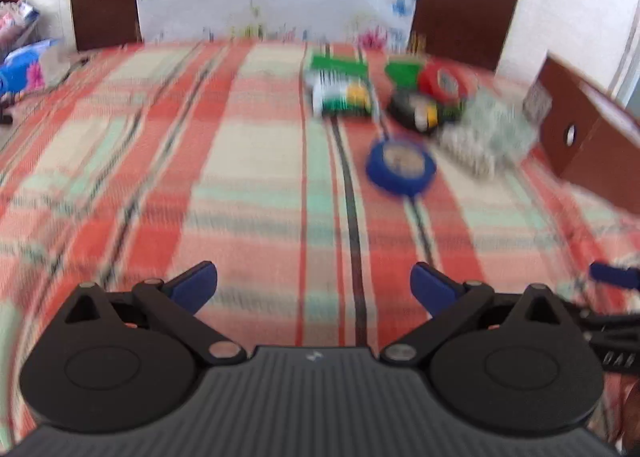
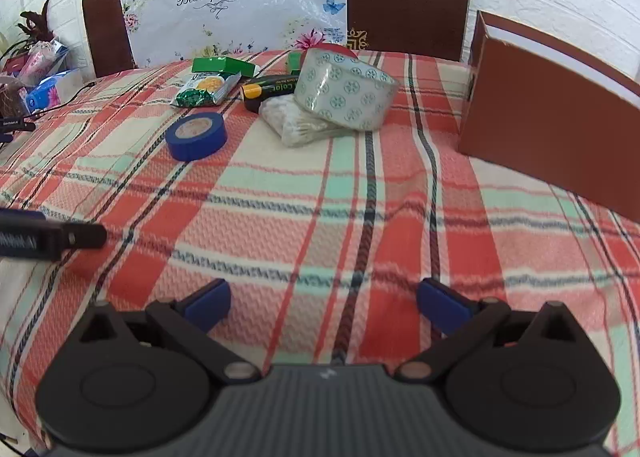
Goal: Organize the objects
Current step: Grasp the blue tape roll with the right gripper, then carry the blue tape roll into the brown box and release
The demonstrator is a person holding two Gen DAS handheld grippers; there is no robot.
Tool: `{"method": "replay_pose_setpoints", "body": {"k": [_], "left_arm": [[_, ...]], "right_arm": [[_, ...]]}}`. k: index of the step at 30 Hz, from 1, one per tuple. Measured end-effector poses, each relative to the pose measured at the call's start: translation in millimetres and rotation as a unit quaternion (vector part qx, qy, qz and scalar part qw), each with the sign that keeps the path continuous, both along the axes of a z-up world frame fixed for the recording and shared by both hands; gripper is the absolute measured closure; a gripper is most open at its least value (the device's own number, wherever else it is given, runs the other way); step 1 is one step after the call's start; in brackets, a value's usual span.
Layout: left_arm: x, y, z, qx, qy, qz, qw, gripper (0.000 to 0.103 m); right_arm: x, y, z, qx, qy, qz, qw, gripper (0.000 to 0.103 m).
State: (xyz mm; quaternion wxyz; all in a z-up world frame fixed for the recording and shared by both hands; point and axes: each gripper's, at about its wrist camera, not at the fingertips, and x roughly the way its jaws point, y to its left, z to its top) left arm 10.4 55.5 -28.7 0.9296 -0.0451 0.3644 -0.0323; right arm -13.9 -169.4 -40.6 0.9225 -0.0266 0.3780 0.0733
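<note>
**Inspector A:** Starting with the largest item: the desk (image 2: 360,217) is carrying everything under a plaid cloth, with two chairs standing behind it. At its right edge the brown box (image 2: 552,117) is standing with its opening facing up, which I am judging to be the receptacle for the loose goods.

**Inspector B:** Agreed, as a judgement only. The clutter is sitting near the far edge, well apart from both tools. The patterned tape roll (image 2: 346,91) is leaning tilted on the cotton swab packet (image 2: 298,121), so lifting either one is likely disturbing the other.

**Inspector A:** Behind them the black tube (image 2: 270,91) is lying flat, touching the swab packet. The snack pouch (image 2: 204,91) and the green carton (image 2: 222,66) are lying to its left. A red tape roll (image 1: 442,83) is showing plainly only in the left wrist view, which is blurred.

**Inspector B:** The blue tape roll (image 2: 196,135) is lying flat and alone, nearest the tools, touching nothing. I am rating it the easiest first pick.

**Inspector A:** Tool states: the left tool (image 1: 314,285) is hovering over bare cloth, fingers spread wide, gripping nothing. The right tool (image 2: 324,303) is likewise spread and empty.

**Inspector B:** Nothing appears to be sorted yet; whether the box is holding anything, I cannot tell.
</note>
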Motion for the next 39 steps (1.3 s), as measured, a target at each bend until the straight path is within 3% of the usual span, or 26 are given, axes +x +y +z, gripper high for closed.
{"method": "replay_pose_setpoints", "body": {"k": [1,3,5,7,9,12,15,17,20,24,28,32,36,39], "left_arm": [[7,2,10,-0.002,-0.016,0.000,0.9999,0.002],[26,9,24,-0.040,-0.026,-0.024,0.9986,0.009],[50,10,26,-0.084,-0.002,-0.049,0.9953,0.016],[69,4,22,-0.099,0.022,-0.064,0.9928,0.043],[81,-5,17,-0.101,0.032,-0.075,0.9916,0.052],[96,-10,12,-0.113,0.047,-0.100,0.9874,0.055],[101,-14,7,-0.114,0.062,-0.122,0.9840,0.066],[106,-16,-2,-0.104,0.083,-0.115,0.9844,0.074],[104,-8,-3,-0.129,0.086,-0.100,0.9828,0.079],[91,-24,26,-0.137,0.067,-0.115,0.9816,0.083],[83,-83,72,-0.117,0.012,-0.174,0.9777,0.083],[88,-166,112,-0.102,-0.038,-0.240,0.9646,0.083],[100,-250,127,-0.096,-0.054,-0.295,0.9492,0.082],[110,-304,116,-0.062,-0.063,-0.305,0.9484,0.081]], "right_arm": [[3,4,5,-0.001,-0.012,0.015,1.000,0.021],[12,20,13,-0.013,-0.027,0.056,0.998,0.029],[26,38,16,-0.022,-0.041,0.092,0.995,0.034],[40,53,18,-0.018,-0.050,0.115,0.992,0.042],[52,66,18,-0.013,-0.056,0.137,0.989,0.042],[72,82,11,-0.010,-0.052,0.159,0.986,0.042],[89,94,1,-0.010,-0.047,0.172,0.984,0.042],[98,98,-6,-0.012,-0.043,0.170,0.984,0.042],[102,94,-11,0.013,-0.040,0.170,0.985,0.044],[81,76,3,0.027,-0.071,0.144,0.987,0.044],[47,41,31,-0.033,-0.180,0.098,0.978,0.044],[35,-20,60,-0.093,-0.262,0.022,0.960,0.044],[46,-99,74,-0.091,-0.277,-0.066,0.954,0.044],[60,-147,66,-0.081,-0.257,-0.121,0.955,0.044]]}}
